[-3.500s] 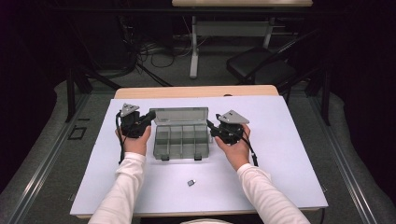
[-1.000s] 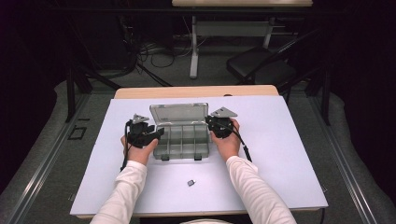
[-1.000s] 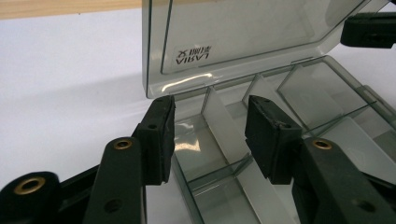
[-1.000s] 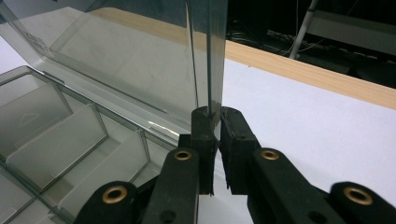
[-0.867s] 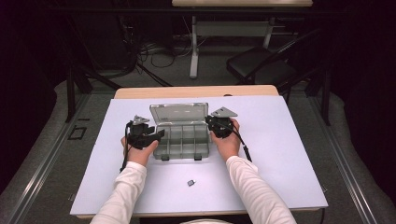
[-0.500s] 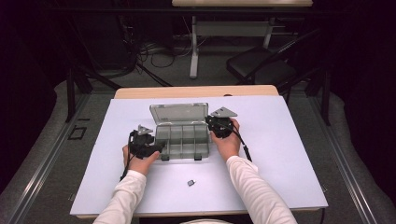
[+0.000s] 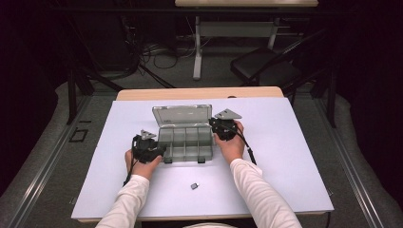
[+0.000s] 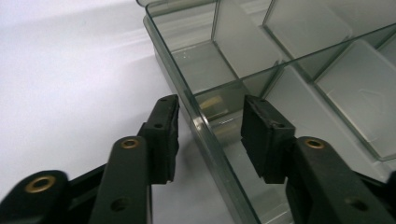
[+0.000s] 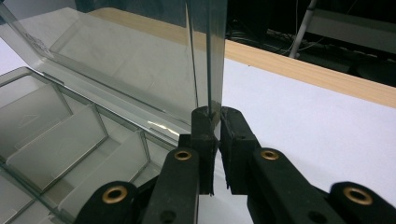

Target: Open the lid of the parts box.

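One clear plastic box [image 7: 185,141] lies near the middle of the white table cover [image 7: 285,156], with its long side running left to right across the table. Its lid [image 7: 182,115] is open and stands up at the far side, leaning a little away from the person; the open tray faces up. In the high view I count two rows of compartments, about four in each row, but the dividers are pale and hard to separate, so the exact count is not sure.

Two grippers are at the box. The left gripper [image 7: 159,151] is at the near left corner; in the left gripper view its jaws stand wide apart, one outside the tray's clear wall [image 8: 205,126] and one inside it, and they do not press on it. The right gripper [image 7: 215,127] is at the right end of the lid — in the right gripper view its jaws are nearly together with the lid's thin edge [image 9: 208,56] between them, gripping it.

One small dark object [image 7: 194,185] lies alone on the cover, near the person and well apart from the box; it is too small to identify. The person's sleeves are cut off by the bottom of the high view.
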`<action>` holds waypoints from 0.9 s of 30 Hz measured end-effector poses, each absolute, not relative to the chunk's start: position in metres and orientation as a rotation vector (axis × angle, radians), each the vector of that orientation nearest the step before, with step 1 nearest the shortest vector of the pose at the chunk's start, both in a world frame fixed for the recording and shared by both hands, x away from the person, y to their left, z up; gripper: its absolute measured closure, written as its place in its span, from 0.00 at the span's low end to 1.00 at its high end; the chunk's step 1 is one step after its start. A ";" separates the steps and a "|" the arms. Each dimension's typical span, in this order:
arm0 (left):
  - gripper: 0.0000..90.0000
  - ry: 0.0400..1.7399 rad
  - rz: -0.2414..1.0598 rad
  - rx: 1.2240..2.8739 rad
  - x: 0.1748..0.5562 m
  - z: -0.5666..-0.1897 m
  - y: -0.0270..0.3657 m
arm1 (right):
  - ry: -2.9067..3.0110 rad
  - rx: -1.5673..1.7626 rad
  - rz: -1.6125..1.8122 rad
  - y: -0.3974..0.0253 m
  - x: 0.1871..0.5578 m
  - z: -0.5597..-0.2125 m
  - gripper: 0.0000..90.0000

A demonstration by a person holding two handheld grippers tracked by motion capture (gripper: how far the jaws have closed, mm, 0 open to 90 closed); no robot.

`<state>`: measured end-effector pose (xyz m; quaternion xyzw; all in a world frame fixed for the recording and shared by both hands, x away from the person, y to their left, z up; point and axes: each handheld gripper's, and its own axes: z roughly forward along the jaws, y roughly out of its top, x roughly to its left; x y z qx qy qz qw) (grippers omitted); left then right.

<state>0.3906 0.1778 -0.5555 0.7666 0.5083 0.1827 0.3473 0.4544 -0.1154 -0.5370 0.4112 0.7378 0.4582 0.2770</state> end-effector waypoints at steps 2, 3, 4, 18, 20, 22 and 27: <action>0.69 1.322 0.479 2.004 0.390 -0.557 0.177 | 1.981 1.106 1.231 -0.115 0.454 -0.537 0.94; 0.72 1.328 0.481 2.008 0.390 -0.557 0.177 | 1.978 1.107 1.231 -0.115 0.455 -0.537 0.94; 0.72 1.335 0.483 2.011 0.390 -0.559 0.177 | 1.976 1.109 1.232 -0.115 0.454 -0.537 0.94; 0.77 1.339 0.498 1.994 0.388 -0.562 0.177 | 1.951 1.144 1.236 -0.113 0.454 -0.538 0.94; 0.77 1.339 0.498 1.997 0.388 -0.562 0.177 | 1.949 1.151 1.237 -0.113 0.454 -0.538 0.94; 0.77 1.339 0.499 1.997 0.388 -0.562 0.177 | 1.942 1.162 1.237 -0.112 0.454 -0.538 0.94; 0.78 1.349 0.502 1.993 0.387 -0.562 0.176 | 1.914 1.220 1.239 -0.110 0.454 -0.538 0.95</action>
